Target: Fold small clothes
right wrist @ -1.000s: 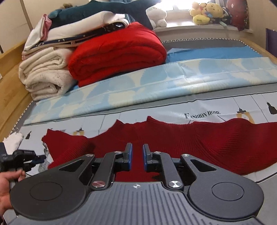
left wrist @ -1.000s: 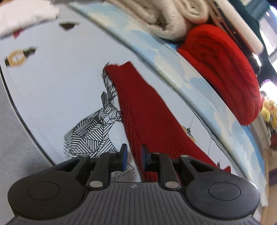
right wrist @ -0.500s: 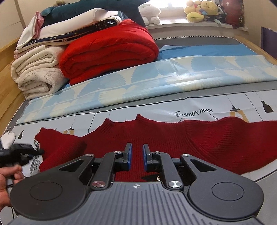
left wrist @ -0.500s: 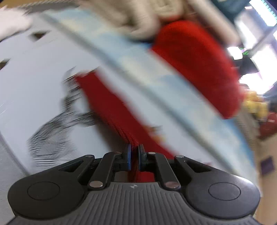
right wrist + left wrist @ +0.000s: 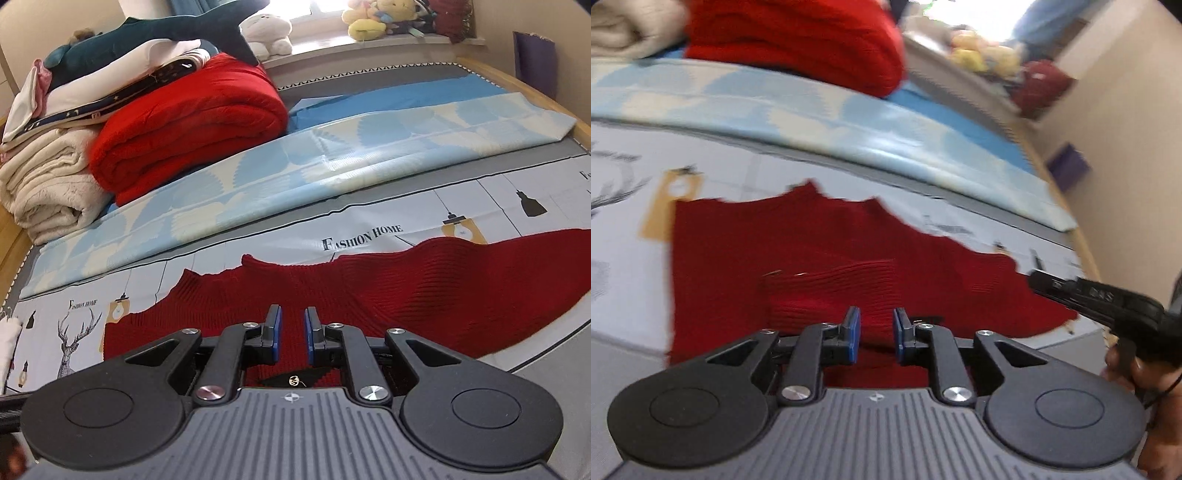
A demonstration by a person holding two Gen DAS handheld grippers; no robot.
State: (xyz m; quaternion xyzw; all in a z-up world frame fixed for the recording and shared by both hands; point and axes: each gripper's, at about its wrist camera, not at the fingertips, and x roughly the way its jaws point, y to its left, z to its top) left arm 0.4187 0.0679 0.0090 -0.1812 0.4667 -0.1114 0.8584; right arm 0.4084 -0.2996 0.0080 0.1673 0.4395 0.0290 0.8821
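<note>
Sleeve now folded over the dark red knitted sweater (image 5: 798,251), released by the left gripper (image 5: 874,334)
Both the left and the right gripper (image 5: 292,334) are seen parted, nothing held; ribbed knit is spread flat

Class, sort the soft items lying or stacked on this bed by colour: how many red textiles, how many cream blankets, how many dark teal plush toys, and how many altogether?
Red textiles: 2 (dark red sweater, folded red blanket)
Cream blankets: 1 (cream blanket)
Dark teal plush toys: 1 (shark plush)
Total: 4
</note>
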